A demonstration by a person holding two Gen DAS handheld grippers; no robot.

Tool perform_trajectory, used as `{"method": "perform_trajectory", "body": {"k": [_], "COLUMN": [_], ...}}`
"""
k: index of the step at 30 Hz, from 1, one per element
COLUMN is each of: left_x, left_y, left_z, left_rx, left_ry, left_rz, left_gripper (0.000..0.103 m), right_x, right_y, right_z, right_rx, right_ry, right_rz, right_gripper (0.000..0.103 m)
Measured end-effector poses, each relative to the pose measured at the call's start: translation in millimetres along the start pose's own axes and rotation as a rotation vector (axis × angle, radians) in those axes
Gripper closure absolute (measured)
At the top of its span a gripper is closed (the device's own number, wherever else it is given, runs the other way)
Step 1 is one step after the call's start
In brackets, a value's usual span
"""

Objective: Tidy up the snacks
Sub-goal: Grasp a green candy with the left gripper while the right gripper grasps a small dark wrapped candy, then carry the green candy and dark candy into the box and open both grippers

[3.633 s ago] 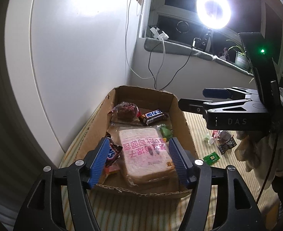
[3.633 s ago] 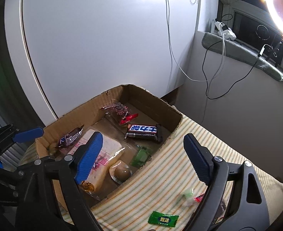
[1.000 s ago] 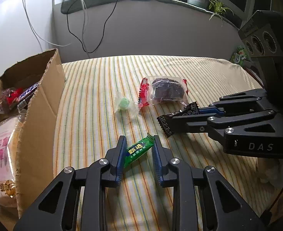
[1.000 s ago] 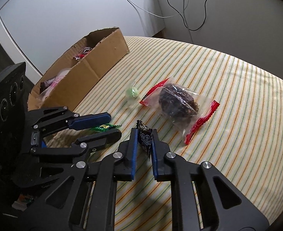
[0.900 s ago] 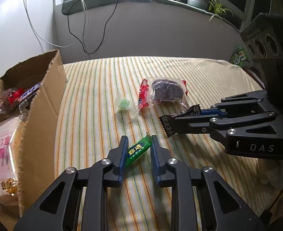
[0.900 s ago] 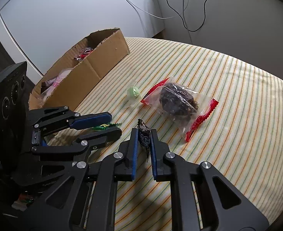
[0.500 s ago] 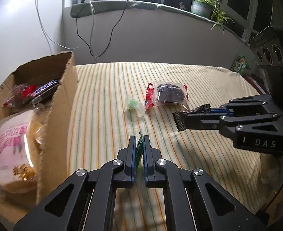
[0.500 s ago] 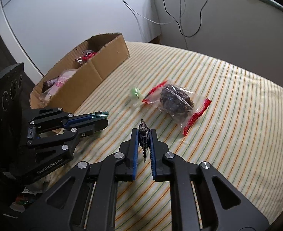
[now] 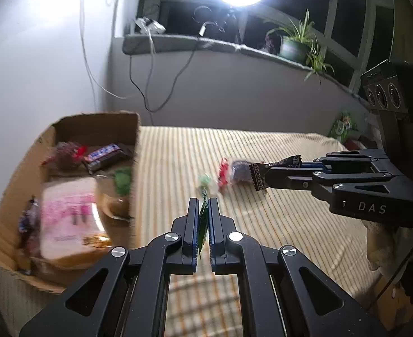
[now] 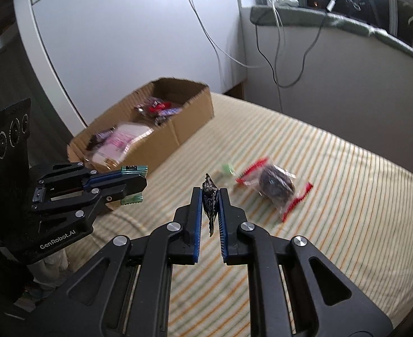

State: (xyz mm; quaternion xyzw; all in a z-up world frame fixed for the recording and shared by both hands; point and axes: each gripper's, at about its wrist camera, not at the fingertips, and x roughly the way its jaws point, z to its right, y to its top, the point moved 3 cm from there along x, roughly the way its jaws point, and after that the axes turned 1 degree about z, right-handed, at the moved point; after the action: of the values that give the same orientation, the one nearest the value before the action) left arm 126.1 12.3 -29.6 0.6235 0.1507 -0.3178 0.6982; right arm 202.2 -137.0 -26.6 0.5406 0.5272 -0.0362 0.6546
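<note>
cardboard box holds bread pack and chocolate bar.

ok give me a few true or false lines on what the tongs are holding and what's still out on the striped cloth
1. The left tongs are shut on a green sweet. True.
2. The right tongs are empty. False: they grip a dark sweet.
3. A clear packet with red ends lies on the striped cloth. True.
4. The cardboard box is empty. False: snacks lie in it.
</note>
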Motion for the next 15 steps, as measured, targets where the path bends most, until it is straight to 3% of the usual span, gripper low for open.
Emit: {"method": "perform_trajectory", "body": {"k": [15], "left_x": [-44.8], "left_y": [10.3], "left_z": [-55.5], "left_rx": [-0.043], "left_ry": [0.084], "left_rz": [0.092], "left_gripper": [0.098], "right_x": [21.8], "right_y": [58.9], "right_z": [-61.3], "right_rx": [-0.086], "right_ry": [0.024], "right_rz": [0.053], "right_gripper": [0.092]}}
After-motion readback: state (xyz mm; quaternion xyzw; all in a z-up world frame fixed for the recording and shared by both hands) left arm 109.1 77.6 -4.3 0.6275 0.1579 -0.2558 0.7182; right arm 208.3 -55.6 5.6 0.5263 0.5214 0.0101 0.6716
